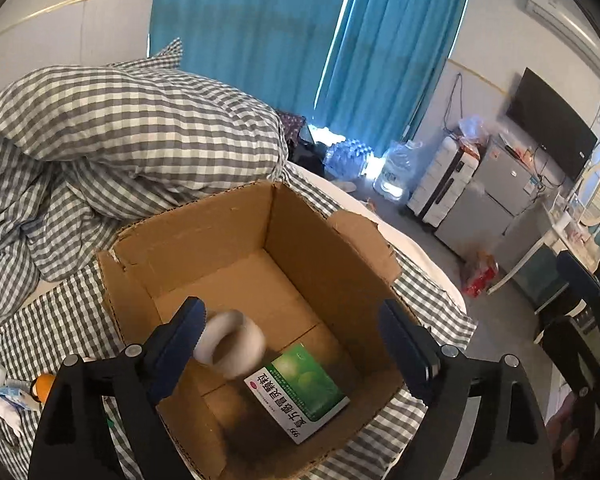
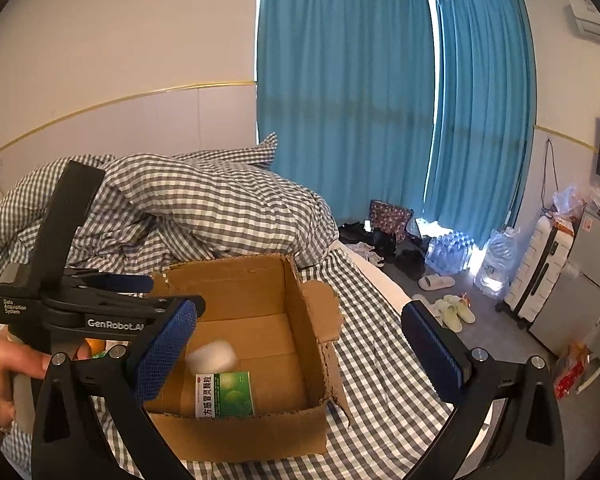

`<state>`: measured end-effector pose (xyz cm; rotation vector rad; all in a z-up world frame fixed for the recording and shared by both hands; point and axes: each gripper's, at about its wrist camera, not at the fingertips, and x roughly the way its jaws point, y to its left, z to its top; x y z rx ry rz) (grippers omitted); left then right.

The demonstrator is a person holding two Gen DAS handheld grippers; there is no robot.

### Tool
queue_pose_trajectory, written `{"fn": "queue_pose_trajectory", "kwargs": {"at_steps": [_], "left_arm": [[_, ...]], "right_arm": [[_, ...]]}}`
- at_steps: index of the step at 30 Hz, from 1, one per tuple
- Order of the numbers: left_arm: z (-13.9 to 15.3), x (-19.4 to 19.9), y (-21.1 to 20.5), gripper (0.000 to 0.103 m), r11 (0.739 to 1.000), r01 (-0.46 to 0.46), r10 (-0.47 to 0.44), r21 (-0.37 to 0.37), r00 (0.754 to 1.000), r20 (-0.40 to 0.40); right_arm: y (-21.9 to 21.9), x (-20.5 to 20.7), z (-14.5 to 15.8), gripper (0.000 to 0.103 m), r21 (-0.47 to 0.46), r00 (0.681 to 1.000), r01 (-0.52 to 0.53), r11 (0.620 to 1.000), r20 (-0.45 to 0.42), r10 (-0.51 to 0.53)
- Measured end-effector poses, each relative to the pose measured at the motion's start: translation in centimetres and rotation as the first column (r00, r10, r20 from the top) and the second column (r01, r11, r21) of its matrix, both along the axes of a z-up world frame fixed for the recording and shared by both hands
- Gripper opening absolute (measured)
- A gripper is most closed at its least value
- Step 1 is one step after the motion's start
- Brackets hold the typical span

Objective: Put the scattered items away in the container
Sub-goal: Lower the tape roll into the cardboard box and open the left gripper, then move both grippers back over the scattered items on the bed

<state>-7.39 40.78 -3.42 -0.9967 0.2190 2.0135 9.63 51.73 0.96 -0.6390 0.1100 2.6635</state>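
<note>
Left gripper (image 1: 296,354) poised above the cardboard box (image 1: 204,236), jaws wide, letting the white tape roll (image 1: 236,344) drop beside the green medicine box (image 1: 300,390). Right gripper (image 2: 300,354) alongside, jaws wide and empty, free for the next item.

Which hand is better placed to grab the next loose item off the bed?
Probably the left. The left gripper hangs open over the brown cardboard box, and the leftover clutter, a small orange item and white-blue packets, lies just beside it. The right gripper, also open, shows nothing loose nearby.

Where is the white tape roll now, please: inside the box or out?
Inside: the white tape roll lies in the cardboard box beside the green carton.
</note>
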Motion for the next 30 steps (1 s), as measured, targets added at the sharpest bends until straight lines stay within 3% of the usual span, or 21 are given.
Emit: {"fn": "queue_pose_trajectory", "kwargs": {"at_steps": [5, 8, 11, 14, 16, 22, 27, 30], "left_arm": [[0.3, 0.0, -2.1, 0.096, 0.998, -0.055, 0.055, -0.006, 0.998, -0.039], [0.7, -0.2, -4.1, 0.097, 0.99, -0.128, 0.123, -0.057, 0.989, -0.077], [0.9, -0.9, -6.9, 0.097, 0.964, -0.228, 0.214, -0.14, 0.971, -0.107], [1.9, -0.8, -11.0, 0.097, 0.938, -0.319, 0.292, -0.136, 0.939, -0.184], [2.7, -0.4, -13.9, 0.097, 0.923, -0.371, 0.338, -0.104, 0.909, -0.245], [5.8, 1.9, -24.0, 0.097, 0.861, -0.504, 0.487, 0.07, 0.775, -0.404], [7.3, 3.7, -32.0, 0.103, 0.769, -0.603, 0.623, 0.211, 0.635, -0.457], [7.2, 3.9, -36.0, 0.103, 0.712, -0.654, 0.689, 0.255, 0.579, -0.436]], "right_arm": [[-0.1, -0.1, -0.1, 0.103, -0.017, 1.0, -0.003, 1.0, 0.002, 0.003], [-0.8, -0.4, 0.0, 0.103, -0.026, 1.0, -0.021, 0.999, 0.008, 0.022], [-2.1, -1.4, 0.2, 0.103, -0.03, 0.999, -0.046, 0.999, 0.021, 0.047], [-4.0, -2.4, 0.7, 0.103, -0.039, 0.996, -0.089, 0.995, 0.018, 0.089], [-5.4, -2.8, 0.9, 0.103, -0.043, 0.993, -0.117, 0.992, 0.012, 0.118], [-11.3, -4.6, 1.5, 0.103, -0.049, 0.969, -0.246, 0.968, -0.009, 0.246], [-16.2, -6.2, 1.0, 0.103, -0.056, 0.931, -0.363, 0.93, -0.005, 0.364], [-19.1, -7.4, 0.1, 0.103, -0.045, 0.907, -0.42, 0.906, 0.008, 0.421]]}}
